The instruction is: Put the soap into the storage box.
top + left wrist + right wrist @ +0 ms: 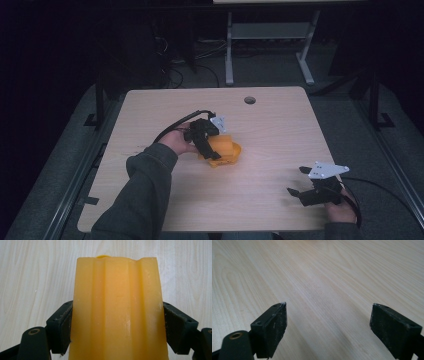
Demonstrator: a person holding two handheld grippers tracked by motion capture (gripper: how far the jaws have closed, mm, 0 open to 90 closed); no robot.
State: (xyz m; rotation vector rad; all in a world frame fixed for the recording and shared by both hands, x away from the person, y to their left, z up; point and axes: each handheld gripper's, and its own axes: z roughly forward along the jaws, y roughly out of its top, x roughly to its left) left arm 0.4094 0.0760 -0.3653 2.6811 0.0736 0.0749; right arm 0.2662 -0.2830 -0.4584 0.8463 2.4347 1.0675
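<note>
Now: orange block clamped at mid-table

A pale wooden table (280, 125) (a round hole near its far edge) is seen from above. Near its middle, an orange ribbed block (223, 149) is gripped by the left gripper (212, 145), whose jaws are pressed against the block's two sides in the left gripper view. Well apart, at the near right corner, the right gripper (298, 181) is held with jaws spread wide, nothing between them.

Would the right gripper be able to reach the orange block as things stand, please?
Probably yes: the right gripper is open, holds nothing, and bare table lies between it and the orange block. But the left gripper is shut on it.
</note>
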